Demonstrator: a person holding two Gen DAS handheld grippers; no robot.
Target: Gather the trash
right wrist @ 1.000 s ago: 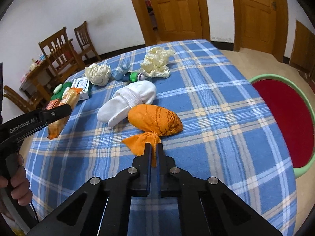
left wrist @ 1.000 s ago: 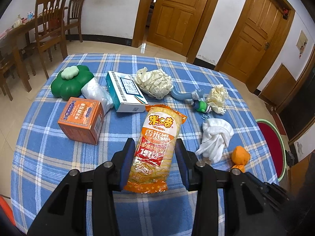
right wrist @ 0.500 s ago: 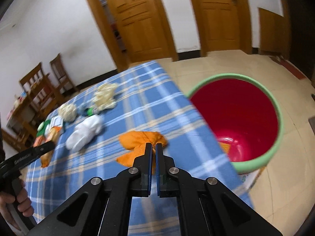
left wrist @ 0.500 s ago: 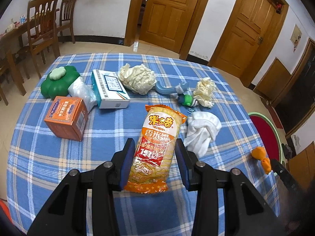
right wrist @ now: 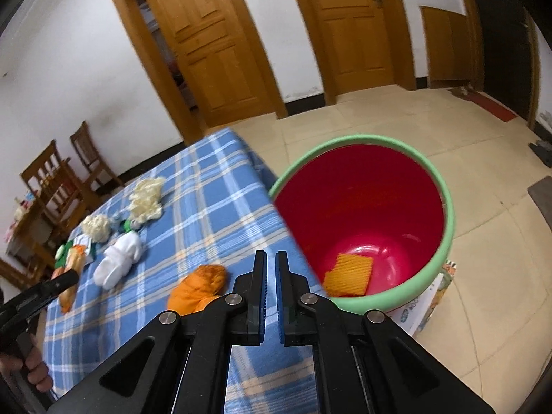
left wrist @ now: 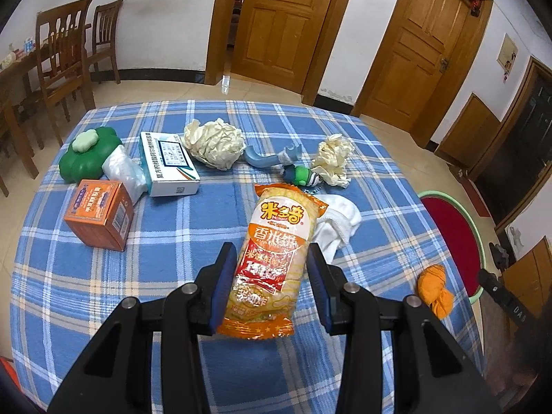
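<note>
- Now the right gripper (right wrist: 270, 258) is empty, its jaws a bare slit apart. Half a second ago it pinched the orange bundle (right wrist: 198, 288), which now lies just beside it near the table (right wrist: 214, 186) edge, so it probably fell short of the bin.
- Meanwhile the left gripper (left wrist: 272, 258) stays clamped on the snack packet (left wrist: 286, 214).
- Beyond, the red bin (right wrist: 448, 214) stands close, one orange scrap (right wrist: 348, 274) inside.
- A finger hides the bundle's lower end.

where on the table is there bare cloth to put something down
Free: the near-left cloth in front of the orange box, and the strip between that box and the snack packet. Crowded: the far band from the green holder to the crumpled paper, and around the white sock.
</note>
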